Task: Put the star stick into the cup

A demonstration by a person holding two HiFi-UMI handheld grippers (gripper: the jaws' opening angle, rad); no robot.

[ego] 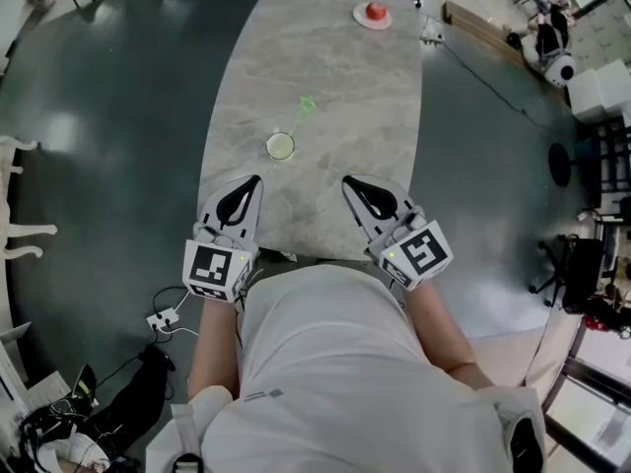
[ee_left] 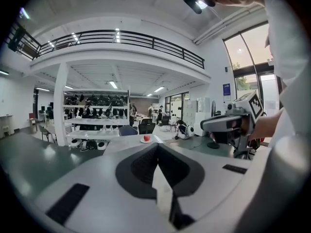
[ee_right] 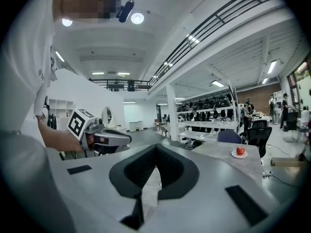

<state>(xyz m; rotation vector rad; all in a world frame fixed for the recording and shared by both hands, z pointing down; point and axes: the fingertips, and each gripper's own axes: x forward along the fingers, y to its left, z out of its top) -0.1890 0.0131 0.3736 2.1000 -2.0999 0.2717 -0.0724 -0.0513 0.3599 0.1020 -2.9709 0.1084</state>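
Left tongs and right tongs are closed, holding nothing; I might knock the cup just ahead, spilling the stick seemingly leaning in it.

A long desk with a pale grey, marble-veined top stands on a dark, glossy floor, its surface mostly bare. Toward the near end, left of centre, sits a small round cup, and a green star stick slants from the cup's rim toward the far end, star outermost; whether its lower end sits inside the cup cannot be told. At the far end, well apart from the cup, a small round plate carries a red apple.
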